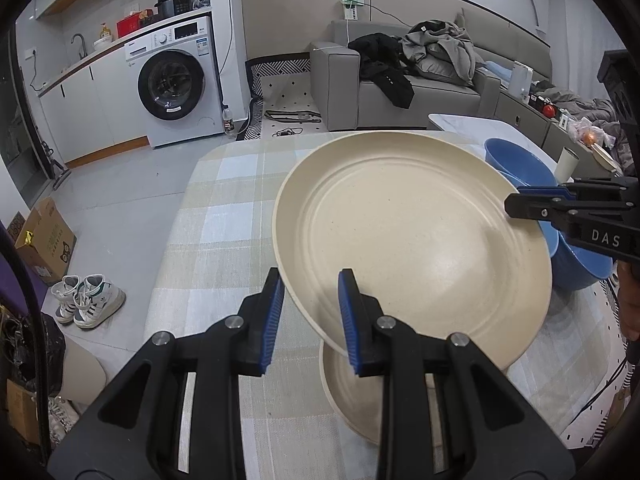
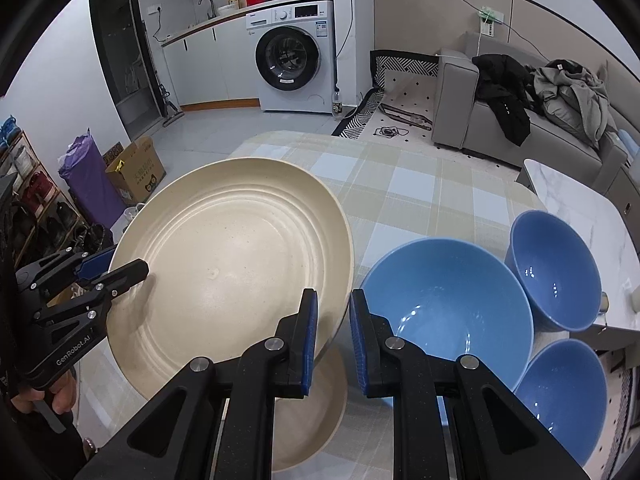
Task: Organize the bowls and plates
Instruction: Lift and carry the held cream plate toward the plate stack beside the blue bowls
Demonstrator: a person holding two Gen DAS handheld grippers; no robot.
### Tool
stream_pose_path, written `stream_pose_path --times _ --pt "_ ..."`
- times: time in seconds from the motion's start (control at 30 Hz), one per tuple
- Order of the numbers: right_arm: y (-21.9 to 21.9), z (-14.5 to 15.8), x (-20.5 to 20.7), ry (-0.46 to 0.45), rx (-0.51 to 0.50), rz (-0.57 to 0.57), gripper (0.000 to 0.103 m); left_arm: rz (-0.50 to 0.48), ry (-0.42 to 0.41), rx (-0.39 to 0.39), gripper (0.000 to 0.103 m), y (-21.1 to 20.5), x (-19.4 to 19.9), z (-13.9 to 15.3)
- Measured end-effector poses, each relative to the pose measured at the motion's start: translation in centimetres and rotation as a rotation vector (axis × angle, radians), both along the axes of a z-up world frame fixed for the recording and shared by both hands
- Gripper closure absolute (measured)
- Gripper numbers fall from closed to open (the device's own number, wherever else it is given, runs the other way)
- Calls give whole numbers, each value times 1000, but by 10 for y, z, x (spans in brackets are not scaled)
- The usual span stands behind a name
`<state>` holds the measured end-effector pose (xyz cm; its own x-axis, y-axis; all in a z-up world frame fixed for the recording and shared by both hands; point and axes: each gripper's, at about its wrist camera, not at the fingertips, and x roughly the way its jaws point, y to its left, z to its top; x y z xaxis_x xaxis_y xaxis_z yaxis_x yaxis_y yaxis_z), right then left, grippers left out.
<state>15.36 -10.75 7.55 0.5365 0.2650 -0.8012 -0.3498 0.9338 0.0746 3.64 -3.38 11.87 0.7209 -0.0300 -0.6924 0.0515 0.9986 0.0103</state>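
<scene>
right now both grippers carry one large cream plate (image 1: pixel 412 236) in the air over the checked tablecloth (image 1: pixel 224 216). the left gripper (image 1: pixel 310 320) has its blue pads clamped on the near rim, and the right gripper (image 2: pixel 333 338) is clamped on the opposite rim, one finger above the plate and one under it. a second cream plate (image 2: pixel 316 420) lies flat on the cloth directly below the held one, so the step in hand looks like stacking.

to do it well, keep both hands moving together so the rim is not twisted between the two grips, centre the held plate over the lower one, level it, then lower until the bases meet before letting go of either side.

the held plate is tilted, eating side up, and seems to sit higher on the left gripper's side. being round it has no real long axis; the line that matters runs rim to rim between the two grips.

three blue bowls (image 2: pixel 448 308) stand upright just beside the plates on the right gripper's side, the nearest almost touching the held rim, so that edge needs care while lowering.
</scene>
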Motion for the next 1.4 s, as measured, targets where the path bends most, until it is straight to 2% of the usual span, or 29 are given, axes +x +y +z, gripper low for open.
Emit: stream_pose_path --times 0.53,0.9,1.4 --pt "-10 -22 -45 -55 68 -41 86 -40 19 -7 79 -1 -17 -28" --pt "-9 -45 -67 -102 55 -68 86 -61 47 -7 79 -2 -9 -60" --pt "-13 -70 -89 -132 75 -81 86 -88 50 24 79 -7 0 -89"
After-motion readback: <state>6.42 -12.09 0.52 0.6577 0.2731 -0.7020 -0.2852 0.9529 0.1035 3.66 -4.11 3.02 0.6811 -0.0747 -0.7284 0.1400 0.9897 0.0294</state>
